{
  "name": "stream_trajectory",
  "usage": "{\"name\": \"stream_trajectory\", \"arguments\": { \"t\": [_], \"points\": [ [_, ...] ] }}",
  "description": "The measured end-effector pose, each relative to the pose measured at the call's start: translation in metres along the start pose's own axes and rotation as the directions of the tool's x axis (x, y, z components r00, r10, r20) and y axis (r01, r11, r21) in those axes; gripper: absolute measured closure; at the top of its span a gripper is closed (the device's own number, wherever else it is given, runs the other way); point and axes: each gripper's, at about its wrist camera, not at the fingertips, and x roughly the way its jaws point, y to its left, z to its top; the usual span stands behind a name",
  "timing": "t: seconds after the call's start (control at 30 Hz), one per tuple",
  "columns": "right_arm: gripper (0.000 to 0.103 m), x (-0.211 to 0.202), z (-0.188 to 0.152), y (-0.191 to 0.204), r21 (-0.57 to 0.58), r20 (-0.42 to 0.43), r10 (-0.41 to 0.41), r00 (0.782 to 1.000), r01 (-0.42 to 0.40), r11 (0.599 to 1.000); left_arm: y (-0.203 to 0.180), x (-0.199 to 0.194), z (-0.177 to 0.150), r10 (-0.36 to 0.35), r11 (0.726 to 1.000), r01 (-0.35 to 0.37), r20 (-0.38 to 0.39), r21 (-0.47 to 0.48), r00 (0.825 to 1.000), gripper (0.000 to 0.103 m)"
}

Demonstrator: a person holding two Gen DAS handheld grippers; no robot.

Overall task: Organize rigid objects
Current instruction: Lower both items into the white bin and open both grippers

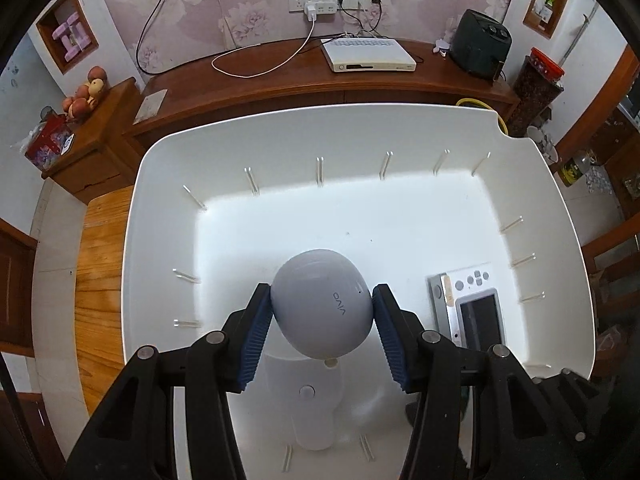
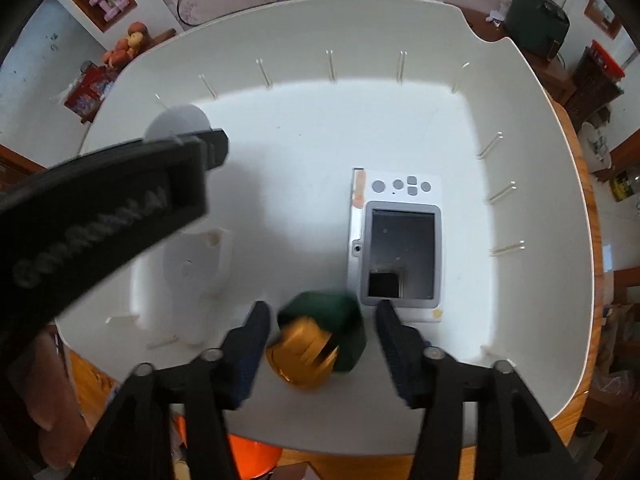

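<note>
My left gripper (image 1: 322, 294) is shut on a pale grey oval earbud case (image 1: 320, 304) and holds it over the big white plastic bin (image 1: 168, 208). Below it in the bin lies a white rounded device (image 1: 310, 400). A silver digital camera (image 2: 398, 244) lies screen up on the bin floor; it also shows at the right in the left wrist view (image 1: 470, 304). My right gripper (image 2: 322, 310) is open, and a green bottle with a gold cap (image 2: 320, 340), blurred, lies between its fingers without touching them. The left gripper's arm (image 2: 100, 216) crosses the right wrist view.
The bin stands on a wooden table (image 1: 100, 280). Behind it is a wooden cabinet (image 1: 280, 80) with a white set-top box (image 1: 368, 54), a white cable, a dark appliance (image 1: 482, 42) and a red-lidded jar (image 1: 538, 84). An orange object (image 2: 252, 460) shows below the bin's near edge.
</note>
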Motion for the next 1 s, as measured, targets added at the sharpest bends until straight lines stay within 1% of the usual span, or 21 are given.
{"name": "stream_trajectory", "arguments": {
  "t": [0.03,0.07,0.1,0.17,0.23,0.33,0.57,0.73,0.87,0.93,1.0],
  "points": [
    [0.035,-0.004,-0.001,0.0,0.007,0.013,0.008,1.0,-0.009,1.0,0.0,-0.002,-0.002,0.006,1.0,-0.006,0.001,0.002,1.0,0.047],
    [0.035,-0.006,-0.001,-0.001,0.013,0.021,0.012,1.0,-0.013,1.0,-0.001,-0.003,-0.004,0.008,1.0,-0.008,-0.003,0.008,1.0,0.046],
    [0.034,-0.01,-0.001,-0.001,0.02,0.032,0.02,0.999,-0.021,1.0,-0.001,-0.003,-0.004,0.002,1.0,-0.002,-0.007,0.011,1.0,0.033],
    [0.034,-0.017,-0.002,-0.003,0.036,0.047,0.033,0.998,-0.035,0.999,0.001,-0.009,-0.007,0.004,1.0,-0.004,-0.007,0.006,1.0,0.009],
    [0.034,-0.025,-0.004,-0.004,0.051,0.06,0.036,0.998,-0.039,0.998,0.005,-0.019,-0.009,0.005,1.0,-0.005,0.015,-0.003,1.0,0.008],
    [0.034,-0.036,-0.009,-0.006,0.063,0.082,0.035,0.996,-0.04,0.997,0.01,-0.034,-0.011,-0.013,1.0,0.013,0.019,-0.012,1.0,0.008],
    [0.034,-0.074,-0.034,-0.005,0.076,0.154,0.017,0.988,-0.029,0.997,0.015,-0.087,-0.024,-0.053,0.998,0.054,0.08,-0.011,0.995,0.008],
    [0.034,-0.111,-0.056,0.006,0.05,0.222,-0.007,0.975,-0.004,0.999,0.014,-0.126,-0.039,-0.07,0.997,0.071,0.123,-0.001,0.99,0.008],
    [0.034,-0.143,-0.076,0.015,0.043,0.278,-0.021,0.96,0.009,0.999,0.014,-0.159,-0.056,-0.09,0.996,0.089,0.155,0.008,0.984,0.008],
    [0.034,-0.161,-0.087,0.02,0.034,0.306,-0.025,0.952,0.015,0.999,0.012,-0.173,-0.064,-0.089,0.996,0.088,0.172,0.017,0.981,0.008],
    [0.034,-0.176,-0.097,0.021,0.021,0.329,-0.025,0.944,0.019,1.0,0.009,-0.191,-0.073,-0.074,0.997,0.07,0.198,0.029,0.977,0.008]
  ]
}}
